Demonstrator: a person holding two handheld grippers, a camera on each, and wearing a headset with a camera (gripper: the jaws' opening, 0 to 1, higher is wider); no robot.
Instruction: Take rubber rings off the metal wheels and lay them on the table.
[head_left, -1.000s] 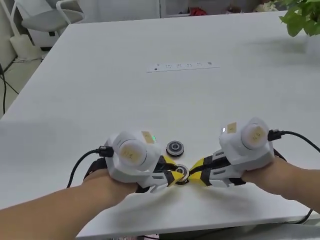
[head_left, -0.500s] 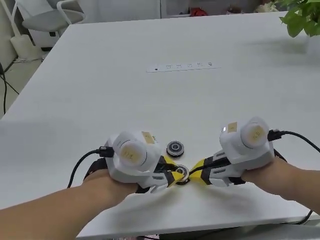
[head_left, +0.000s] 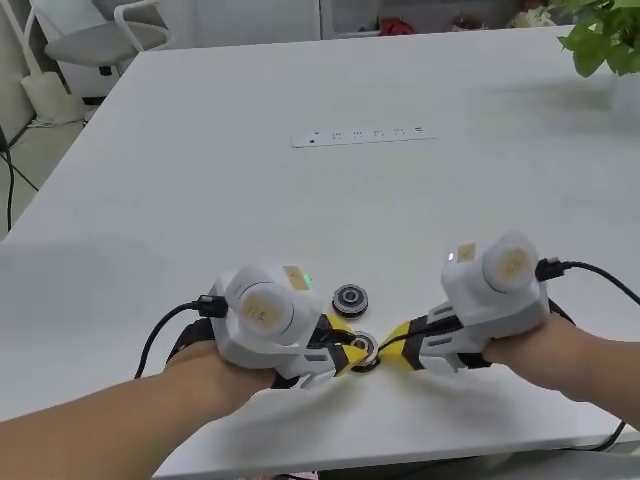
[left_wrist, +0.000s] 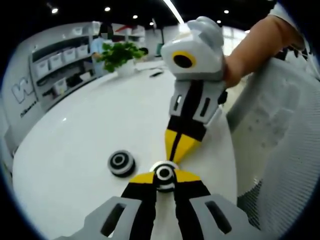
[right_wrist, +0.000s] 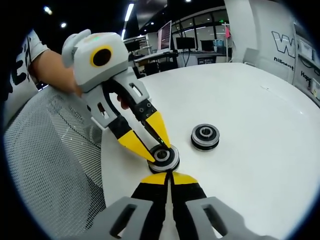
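Note:
A small metal wheel with a black rubber ring sits near the table's front edge, between both grippers. My left gripper is shut on this wheel, one yellow tip on each side. My right gripper comes from the opposite side. Its jaws are pressed together at the rim of the wheel, pinching the ring's edge as far as I can tell. A second wheel with its ring on lies flat a little farther back, untouched.
The white table runs far back, with a flush socket strip at its middle. A plant stands at the far right corner and a chair beyond the far left. The front edge is just behind my hands.

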